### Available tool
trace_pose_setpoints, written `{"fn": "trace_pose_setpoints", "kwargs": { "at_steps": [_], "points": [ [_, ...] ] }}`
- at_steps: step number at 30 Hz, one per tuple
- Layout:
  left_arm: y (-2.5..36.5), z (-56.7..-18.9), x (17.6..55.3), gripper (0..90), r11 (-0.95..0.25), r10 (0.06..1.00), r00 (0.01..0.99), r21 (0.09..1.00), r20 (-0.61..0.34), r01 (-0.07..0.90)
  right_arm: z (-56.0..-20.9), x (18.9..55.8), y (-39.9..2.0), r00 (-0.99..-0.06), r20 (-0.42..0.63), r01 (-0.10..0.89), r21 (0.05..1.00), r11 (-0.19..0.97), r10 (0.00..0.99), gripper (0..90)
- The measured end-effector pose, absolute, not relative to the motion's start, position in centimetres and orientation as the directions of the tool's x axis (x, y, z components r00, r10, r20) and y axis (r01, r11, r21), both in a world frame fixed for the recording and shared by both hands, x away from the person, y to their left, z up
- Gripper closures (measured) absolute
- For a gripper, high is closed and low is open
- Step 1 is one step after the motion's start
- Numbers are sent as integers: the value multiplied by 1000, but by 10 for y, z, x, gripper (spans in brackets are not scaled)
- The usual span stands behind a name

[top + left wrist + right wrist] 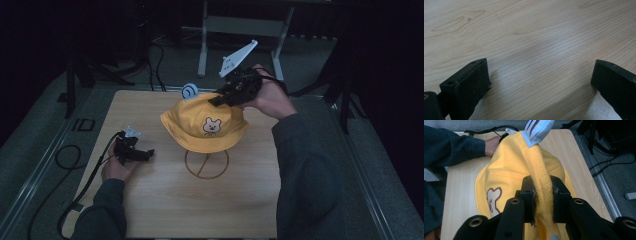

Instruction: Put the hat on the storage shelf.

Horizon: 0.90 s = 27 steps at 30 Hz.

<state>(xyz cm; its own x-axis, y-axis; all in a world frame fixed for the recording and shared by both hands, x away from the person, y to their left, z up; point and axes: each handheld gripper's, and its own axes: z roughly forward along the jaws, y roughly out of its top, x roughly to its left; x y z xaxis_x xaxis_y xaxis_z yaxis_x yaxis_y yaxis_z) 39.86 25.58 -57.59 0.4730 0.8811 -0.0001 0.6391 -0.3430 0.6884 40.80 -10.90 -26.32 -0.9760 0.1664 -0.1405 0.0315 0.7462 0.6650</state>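
The yellow hat (204, 127) sits on a wire stand (206, 164) near the middle of the wooden table (165, 200), crown up and its bear patch (212, 125) turned toward the person — a pose that keeps the brim free all round for a gripper to take hold. The far edge of that brim is pinched into a fold between the pads of the right gripper (543, 195), whose jaws stand narrow and clamped on the fabric; in the right gripper view the fold runs as a ridge straight away from the jaws, so the held part's long axis lies along the gripper's own line. A small white-and-blue object (189, 90) stands just beyond the hat. The grip at the rim, not the crown, looks meant for lifting or pulling the hat off its stand. The left gripper (134, 152) rests low on the table well to the left — jaws wide, nothing between them, seemingly waiting.
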Motion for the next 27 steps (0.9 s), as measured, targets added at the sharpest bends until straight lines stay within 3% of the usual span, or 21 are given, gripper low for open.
{"fn": "trace_pose_setpoints", "kwargs": {
  "at_steps": [7,14,27],
  "points": [
    [256,-576,399,17,-343,881,473,689,0,639,-268,410,-102,-973,-148,35,666,745,178,731],
    [256,-576,399,17,-343,881,473,689,0,639,-274,411,-97,-971,-146,47,658,752,189,552],
    [256,-576,399,17,-343,881,473,689,0,639,-275,410,-98,-951,-177,87,635,768,254,302]
  ]
}}
